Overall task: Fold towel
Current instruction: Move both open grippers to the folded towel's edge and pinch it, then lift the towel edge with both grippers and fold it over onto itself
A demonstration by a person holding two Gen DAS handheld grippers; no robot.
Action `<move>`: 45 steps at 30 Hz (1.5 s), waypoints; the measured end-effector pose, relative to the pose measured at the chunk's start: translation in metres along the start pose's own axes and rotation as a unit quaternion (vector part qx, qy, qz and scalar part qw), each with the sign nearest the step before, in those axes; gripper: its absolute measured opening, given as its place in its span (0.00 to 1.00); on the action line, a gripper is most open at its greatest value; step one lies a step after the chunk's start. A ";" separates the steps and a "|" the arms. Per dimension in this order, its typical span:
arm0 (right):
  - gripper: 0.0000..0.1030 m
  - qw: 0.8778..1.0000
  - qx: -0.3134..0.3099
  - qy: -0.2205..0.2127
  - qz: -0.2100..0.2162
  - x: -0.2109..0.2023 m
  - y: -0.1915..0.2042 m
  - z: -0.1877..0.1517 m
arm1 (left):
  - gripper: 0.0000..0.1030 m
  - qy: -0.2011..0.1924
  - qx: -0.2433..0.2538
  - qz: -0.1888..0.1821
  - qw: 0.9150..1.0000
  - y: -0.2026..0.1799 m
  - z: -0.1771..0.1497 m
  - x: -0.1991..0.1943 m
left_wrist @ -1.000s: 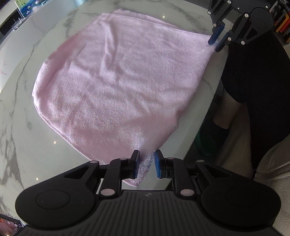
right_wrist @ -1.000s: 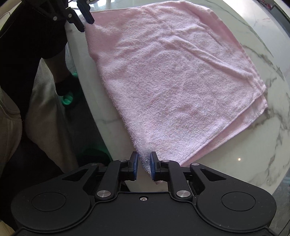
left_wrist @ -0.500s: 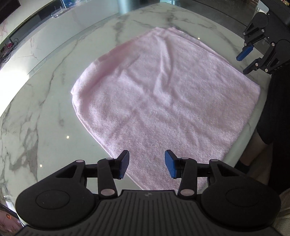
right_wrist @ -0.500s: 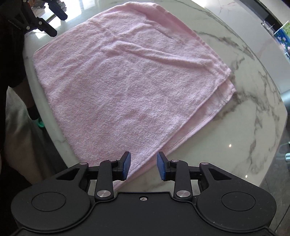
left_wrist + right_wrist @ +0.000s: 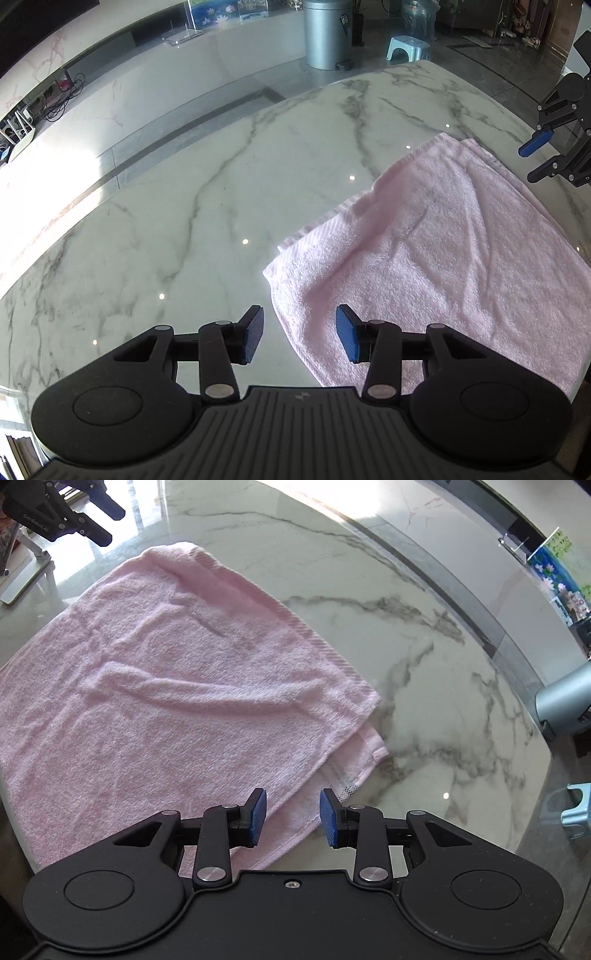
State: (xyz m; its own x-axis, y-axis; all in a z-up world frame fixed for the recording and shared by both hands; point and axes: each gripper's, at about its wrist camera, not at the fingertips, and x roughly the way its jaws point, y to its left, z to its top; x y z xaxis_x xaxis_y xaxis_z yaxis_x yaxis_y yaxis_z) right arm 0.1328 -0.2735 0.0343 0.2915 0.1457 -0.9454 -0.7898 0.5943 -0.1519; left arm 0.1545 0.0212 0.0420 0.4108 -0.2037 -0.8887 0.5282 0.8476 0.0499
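A pink towel (image 5: pixel 436 258) lies folded in two layers on the white marble table (image 5: pixel 184 221). It also shows in the right wrist view (image 5: pixel 166 686), where the lower layer sticks out at the near right corner. My left gripper (image 5: pixel 300 334) is open and empty, with the towel's left edge between its fingers, just above it. My right gripper (image 5: pixel 293 816) is open and empty over the towel's near right edge. Each gripper shows in the other's view: the right one (image 5: pixel 543 158) at the far right, the left one (image 5: pixel 96 513) at the top left.
The table's curved edge (image 5: pixel 532 716) runs along the right. Beyond it are a grey bin (image 5: pixel 327 33), a light blue stool (image 5: pixel 408 46) and a long white counter (image 5: pixel 110 96). A white stand (image 5: pixel 26 576) sits by the towel's far left corner.
Both grippers let go of the towel's near corners and opened wide. Both have swung outward, the left one toward the towel's left edge, the right one toward its right edge. The towel now lies flat.
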 end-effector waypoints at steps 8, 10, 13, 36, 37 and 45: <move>0.30 0.998 -0.061 -0.004 0.020 0.024 -0.037 0.036 | 0.40 0.027 0.087 -0.025 0.996 0.009 0.029 0.048; 0.30 0.996 -0.078 -0.003 0.030 0.028 -0.044 0.043 | 0.40 0.036 0.110 -0.034 0.993 0.009 0.031 0.054; 0.30 0.995 -0.093 0.002 0.038 0.036 -0.051 0.051 | 0.40 0.050 0.139 -0.047 0.988 0.008 0.033 0.066; 0.38 0.988 -0.132 0.039 0.065 0.066 -0.064 0.064 | 0.10 0.039 0.135 -0.081 0.987 0.003 0.032 0.068; 0.38 0.989 -0.128 0.040 0.066 0.069 -0.066 0.066 | 0.10 0.037 0.134 -0.082 0.987 0.004 0.033 0.066; 0.18 0.988 -0.105 0.060 0.092 0.075 -0.068 0.075 | 0.10 0.032 0.136 -0.078 0.987 0.002 0.033 0.063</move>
State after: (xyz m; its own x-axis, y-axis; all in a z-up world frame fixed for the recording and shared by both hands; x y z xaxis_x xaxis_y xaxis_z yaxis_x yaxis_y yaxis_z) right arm 0.2487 -0.2436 -0.0048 0.0765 0.1334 -0.9881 -0.9213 0.3883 -0.0189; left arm 0.2058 -0.0057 0.0014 0.2664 -0.2828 -0.9215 0.7648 0.6438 0.0235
